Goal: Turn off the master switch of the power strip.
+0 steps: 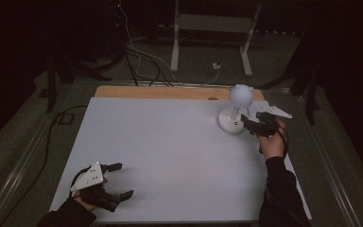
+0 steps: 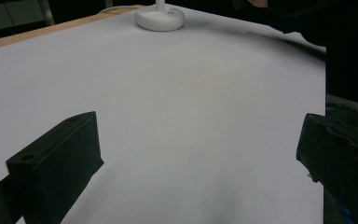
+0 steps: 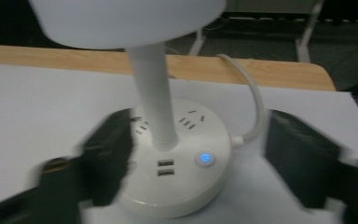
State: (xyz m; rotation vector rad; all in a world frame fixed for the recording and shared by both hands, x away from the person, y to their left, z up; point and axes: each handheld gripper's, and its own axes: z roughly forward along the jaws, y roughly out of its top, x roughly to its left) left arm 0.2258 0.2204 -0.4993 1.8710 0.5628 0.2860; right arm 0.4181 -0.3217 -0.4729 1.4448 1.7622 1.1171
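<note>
We take the step in hand to be the approach to the desk lamp (image 1: 236, 111), which stands at the far right of the white tabletop (image 1: 170, 151), close to the wooden strip along its far edge. The right gripper (image 1: 251, 123) is at the lamp's round base (image 3: 179, 168), coming in from the right; in the right gripper view its two fingers (image 3: 107, 158) are spread wide, one on either side of the base, and blurred. Whether either one touches the base we cannot tell. Nothing is clamped yet.

The base carries plug sockets, two USB ports and a small button (image 3: 204, 158) with a blue ring lit; a white cord (image 3: 256, 102) loops away from its right side. The stem rises from the middle of the base up to the round white shade (image 1: 241, 94).

The left gripper (image 1: 118, 182) rests at the near left corner of the tabletop, well apart from the lamp, with its fingers (image 2: 60, 163) released and nothing between them.

Our judgement is that the next move calls either for closing the spread fingers evenly on the base, keeping clear of the cord, or for bringing a fingertip down on the lit button. Either way the base is low and smooth, so we would square up to it first and go slowly.
</note>
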